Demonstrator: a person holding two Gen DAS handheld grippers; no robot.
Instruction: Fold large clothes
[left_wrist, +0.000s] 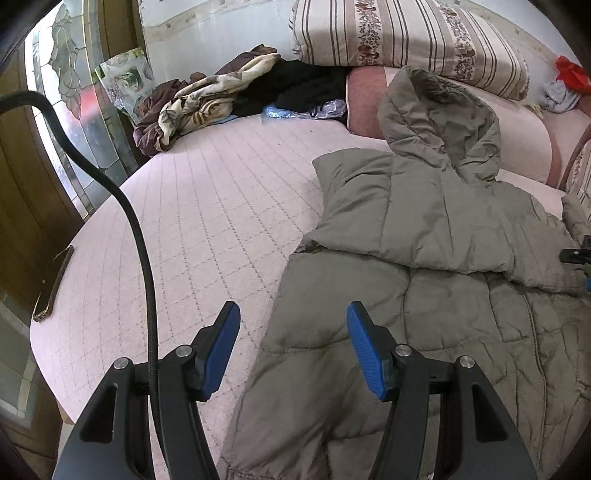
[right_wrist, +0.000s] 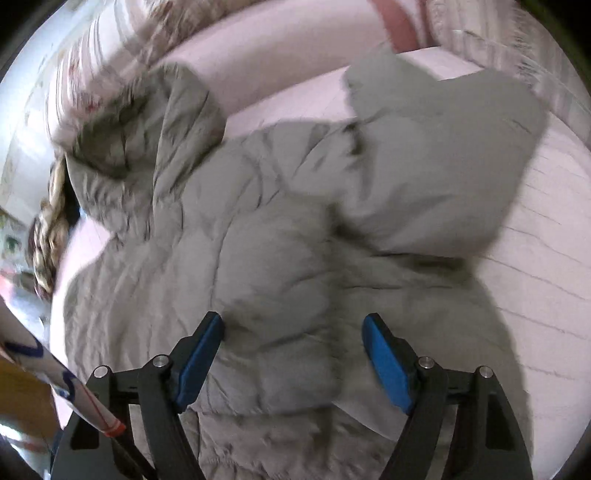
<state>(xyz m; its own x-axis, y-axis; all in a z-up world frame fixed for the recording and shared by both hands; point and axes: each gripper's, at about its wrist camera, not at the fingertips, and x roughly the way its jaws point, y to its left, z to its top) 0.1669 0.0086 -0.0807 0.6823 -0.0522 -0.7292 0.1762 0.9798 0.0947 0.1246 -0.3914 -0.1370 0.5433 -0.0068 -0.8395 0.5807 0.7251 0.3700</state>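
Note:
A large grey-green puffer jacket (left_wrist: 436, 302) with a hood (left_wrist: 443, 122) lies spread on the pink quilted bed (left_wrist: 192, 229). One sleeve is folded across its chest. My left gripper (left_wrist: 293, 321) is open and empty, hovering over the jacket's left hem and sleeve edge. In the right wrist view the same jacket (right_wrist: 258, 240) fills the middle, blurred, with its other sleeve (right_wrist: 443, 158) lying out to the right. My right gripper (right_wrist: 293, 328) is open and empty just above the jacket's lower body.
A striped floral pillow (left_wrist: 406, 33) and a pink bolster (left_wrist: 365, 99) lie at the head of the bed. Crumpled brown and black clothes (left_wrist: 207, 99) are heaped at the far left. A black cable (left_wrist: 140, 236) hangs by my left gripper. The bed's edge curves at left.

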